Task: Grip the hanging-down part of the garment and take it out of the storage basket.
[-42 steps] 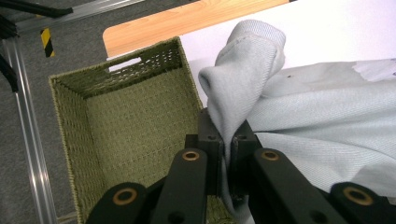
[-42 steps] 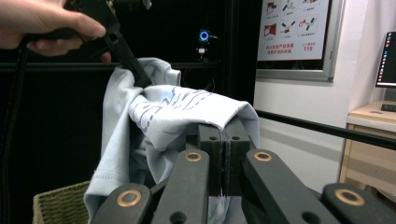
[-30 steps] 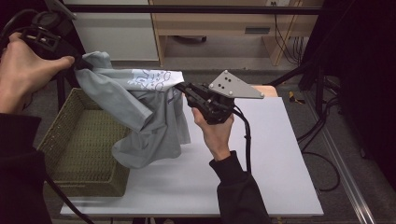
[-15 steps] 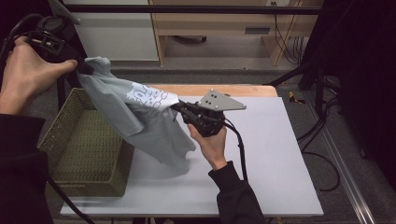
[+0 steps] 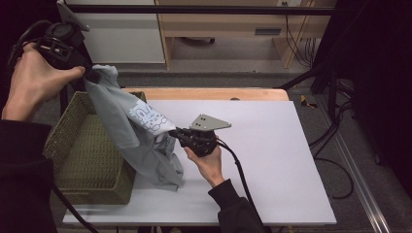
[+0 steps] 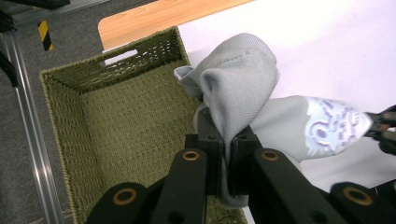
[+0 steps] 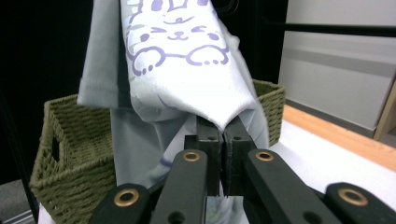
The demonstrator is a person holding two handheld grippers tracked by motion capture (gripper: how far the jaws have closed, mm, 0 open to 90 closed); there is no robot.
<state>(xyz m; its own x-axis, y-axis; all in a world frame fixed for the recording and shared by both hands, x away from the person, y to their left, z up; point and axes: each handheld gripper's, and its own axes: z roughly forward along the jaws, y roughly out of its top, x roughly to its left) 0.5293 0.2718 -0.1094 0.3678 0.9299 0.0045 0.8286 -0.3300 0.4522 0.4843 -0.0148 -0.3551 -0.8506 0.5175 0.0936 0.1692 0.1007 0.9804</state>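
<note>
A light grey T-shirt (image 5: 127, 127) with a purple animal print (image 7: 175, 32) hangs between my two grippers, its lower end resting on the white table (image 5: 272, 145). My left gripper (image 5: 92, 74) holds it high at the upper left, above the basket, jaws shut on a bunched fold (image 6: 233, 93). My right gripper (image 5: 174, 133) is lower, mid-table, shut on the printed part of the T-shirt (image 7: 205, 102). In the left gripper view the right gripper (image 6: 380, 126) pinches the print at the far right.
An olive woven basket (image 5: 77, 160) stands at the table's left end, nothing in the part of its inside that shows (image 6: 130, 121). Beyond the white top, a wooden edge (image 5: 209, 93) runs along the far side. Cabinets and cables lie behind the table.
The left gripper kept its height near the upper left. The right gripper moved down and toward me with the shirt, so the shirt now hangs steeper beside the basket.
</note>
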